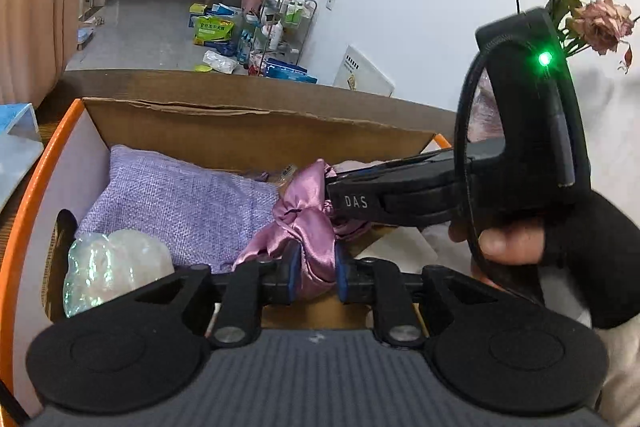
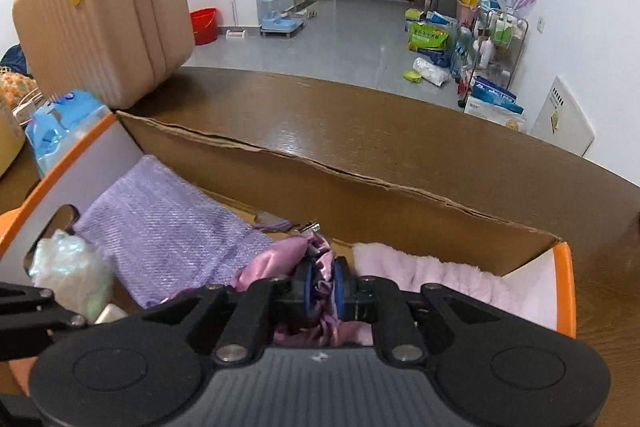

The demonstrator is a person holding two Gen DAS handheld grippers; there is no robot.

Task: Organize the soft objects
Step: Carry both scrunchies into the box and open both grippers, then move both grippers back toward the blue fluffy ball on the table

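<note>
One cardboard box (image 2: 400,211) held one purple pouch (image 2: 168,227). Beside the pouch, both the left gripper (image 1: 314,273) and the right gripper (image 2: 322,291) pinched one pink satin cloth (image 1: 308,219).

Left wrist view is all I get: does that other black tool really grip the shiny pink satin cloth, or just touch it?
Observer: It grips it. In the right wrist view, the right gripper has its blue pads closed on the shiny pink satin cloth.
Operator: That tool blocks the right end of the box for me. What lies there?
Observer: A fluffy pale pink towel, lying inside the orange-rimmed cardboard box beside the cloth.
</note>
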